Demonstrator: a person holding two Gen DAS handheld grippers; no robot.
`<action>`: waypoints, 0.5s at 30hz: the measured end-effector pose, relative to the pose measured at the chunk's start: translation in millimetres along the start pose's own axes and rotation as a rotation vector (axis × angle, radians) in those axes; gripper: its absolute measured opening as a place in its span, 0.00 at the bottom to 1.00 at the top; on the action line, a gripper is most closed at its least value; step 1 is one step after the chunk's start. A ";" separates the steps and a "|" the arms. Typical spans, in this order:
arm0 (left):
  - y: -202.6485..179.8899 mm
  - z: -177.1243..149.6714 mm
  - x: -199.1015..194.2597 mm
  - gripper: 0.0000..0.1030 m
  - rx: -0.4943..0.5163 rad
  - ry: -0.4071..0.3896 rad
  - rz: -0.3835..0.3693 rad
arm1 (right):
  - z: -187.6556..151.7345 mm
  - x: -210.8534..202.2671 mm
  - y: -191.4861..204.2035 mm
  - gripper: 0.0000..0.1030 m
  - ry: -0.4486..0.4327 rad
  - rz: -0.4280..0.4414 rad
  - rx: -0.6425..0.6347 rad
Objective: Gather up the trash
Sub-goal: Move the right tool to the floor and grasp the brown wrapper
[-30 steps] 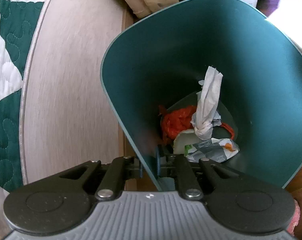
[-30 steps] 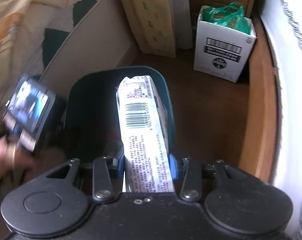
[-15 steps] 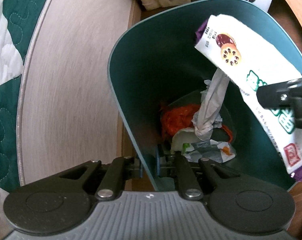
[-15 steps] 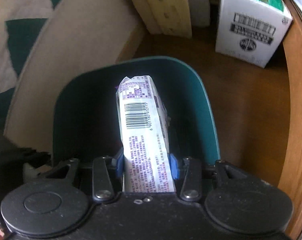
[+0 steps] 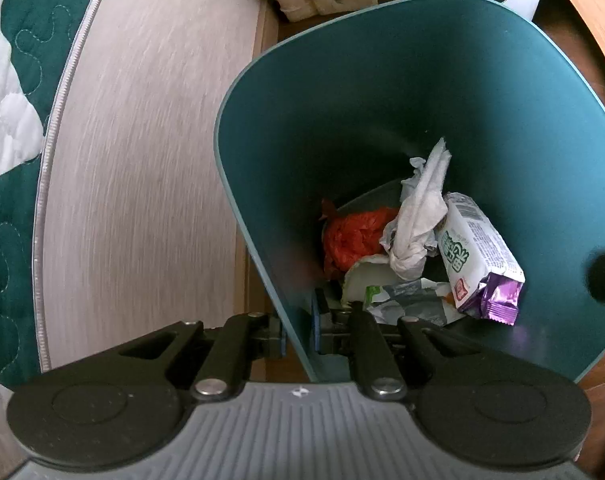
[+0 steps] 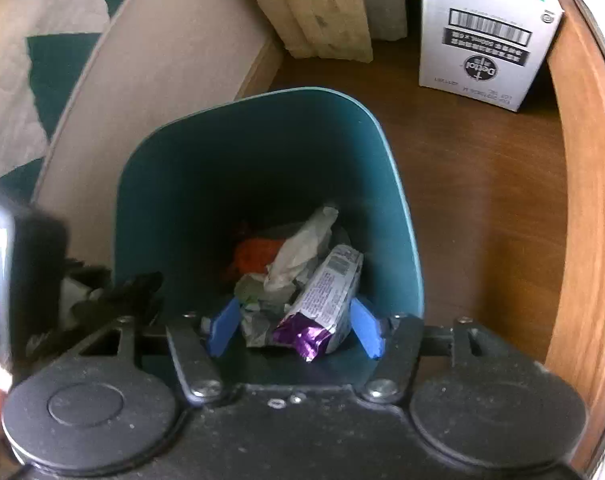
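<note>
A teal trash bin [image 5: 442, 92] shows in both views; its rim also shows in the right wrist view [image 6: 398, 200]. My left gripper [image 5: 297, 330] is shut on the bin's near wall. My right gripper [image 6: 294, 326] is open and empty above the bin mouth. A white and purple snack wrapper [image 5: 476, 254] lies inside the bin on the right; it also shows in the right wrist view [image 6: 326, 300]. Beside it lie a twisted white tissue [image 5: 418, 220], an orange-red bag [image 5: 354, 236] and other crumpled wrappers [image 5: 406, 298].
A pale wooden bed frame [image 5: 142, 160] with a green and white quilt [image 5: 10, 80] runs along the left. A white Dettol carton [image 6: 486, 36] and beige packages [image 6: 314, 4] stand behind the bin on the brown wooden floor [image 6: 482, 200]. A wooden edge [image 6: 586, 200] curves on the right.
My right gripper opened and let go of the snack wrapper, which dropped into the bin. My left gripper stayed shut on the bin wall.
</note>
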State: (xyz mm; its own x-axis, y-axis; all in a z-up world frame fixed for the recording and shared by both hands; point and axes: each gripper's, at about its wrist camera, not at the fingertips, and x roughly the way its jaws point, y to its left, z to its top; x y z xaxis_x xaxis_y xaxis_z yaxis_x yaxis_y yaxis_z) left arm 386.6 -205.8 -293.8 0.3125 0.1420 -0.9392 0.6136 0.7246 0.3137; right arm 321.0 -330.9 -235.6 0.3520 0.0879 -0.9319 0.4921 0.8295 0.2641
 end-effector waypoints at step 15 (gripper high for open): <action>0.5 -0.1 -2.7 0.10 0.049 -0.014 -0.025 | -119.4 -4.0 -44.7 0.72 0.069 -0.039 0.067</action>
State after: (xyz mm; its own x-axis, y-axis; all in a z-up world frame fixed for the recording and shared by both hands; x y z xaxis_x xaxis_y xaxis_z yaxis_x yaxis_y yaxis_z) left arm 386.0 -205.8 -291.1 0.3070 0.1144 -0.9448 0.6558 0.6940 0.2971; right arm 202.6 -302.5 -273.4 0.2770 0.0960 -0.9560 0.5569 0.7948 0.2412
